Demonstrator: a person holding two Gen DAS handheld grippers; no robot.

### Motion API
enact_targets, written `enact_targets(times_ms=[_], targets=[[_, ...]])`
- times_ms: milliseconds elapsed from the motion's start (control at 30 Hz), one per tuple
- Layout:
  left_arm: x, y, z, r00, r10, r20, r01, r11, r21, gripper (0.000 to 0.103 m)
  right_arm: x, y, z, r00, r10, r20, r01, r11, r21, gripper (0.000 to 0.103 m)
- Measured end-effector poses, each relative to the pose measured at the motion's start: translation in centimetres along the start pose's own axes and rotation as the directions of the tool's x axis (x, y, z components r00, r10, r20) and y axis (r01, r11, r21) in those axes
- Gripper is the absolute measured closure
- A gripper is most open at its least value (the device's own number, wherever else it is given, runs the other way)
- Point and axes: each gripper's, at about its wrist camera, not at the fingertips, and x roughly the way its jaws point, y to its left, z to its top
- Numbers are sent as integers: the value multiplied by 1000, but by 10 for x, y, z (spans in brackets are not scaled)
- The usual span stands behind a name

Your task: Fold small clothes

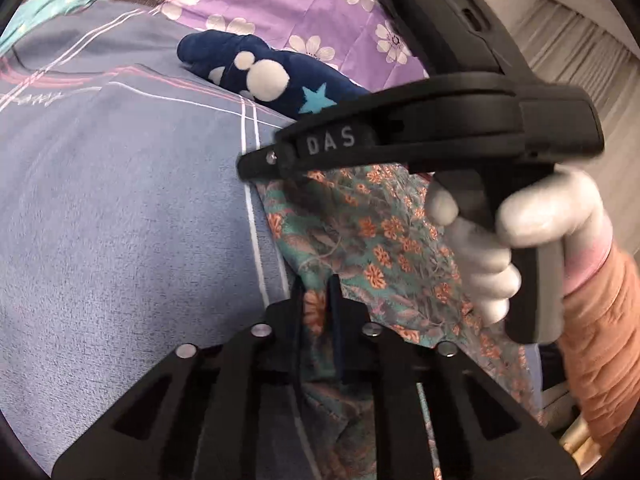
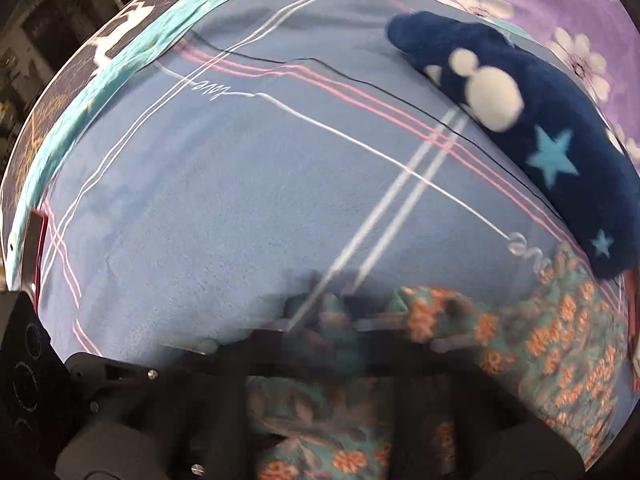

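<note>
Left wrist view shows the left gripper (image 1: 316,300) clamped on the edge of the flowered cloth (image 1: 372,240), which lies on the blue bedsheet (image 1: 120,200). Above it, the right gripper (image 1: 260,162) is closed, touching the same cloth.

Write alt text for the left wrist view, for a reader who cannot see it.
The left tongs pinch the edge of a teal floral garment lying on a blue-grey bedsheet. The right tongs, held in a white-gloved hand, reach across above the same garment. A navy plush cloth with white dots and a star lies behind.
</note>
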Motion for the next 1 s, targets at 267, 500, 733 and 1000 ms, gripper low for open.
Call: enact_targets(times_ms=[267,500,733,1000], targets=[[-6,12,-2,995,96,29,-94,993,-64,92,-35,-39,-24,987,2,161,-30,984,175,70],[-6,13,-1,995,96,17,-95,994,-52,92,-125,-118,-137,972,-48,231,-20,959,283,68],[-14,-29,-17,938,346,4,-334,903,270,71,-118,-205,-283,976,-189,111,113,867,485,77],[-36,-74,-24,828,546,128,-541,717,440,64,-166,-239,-305,930,-232,285,24,812,583,75]])
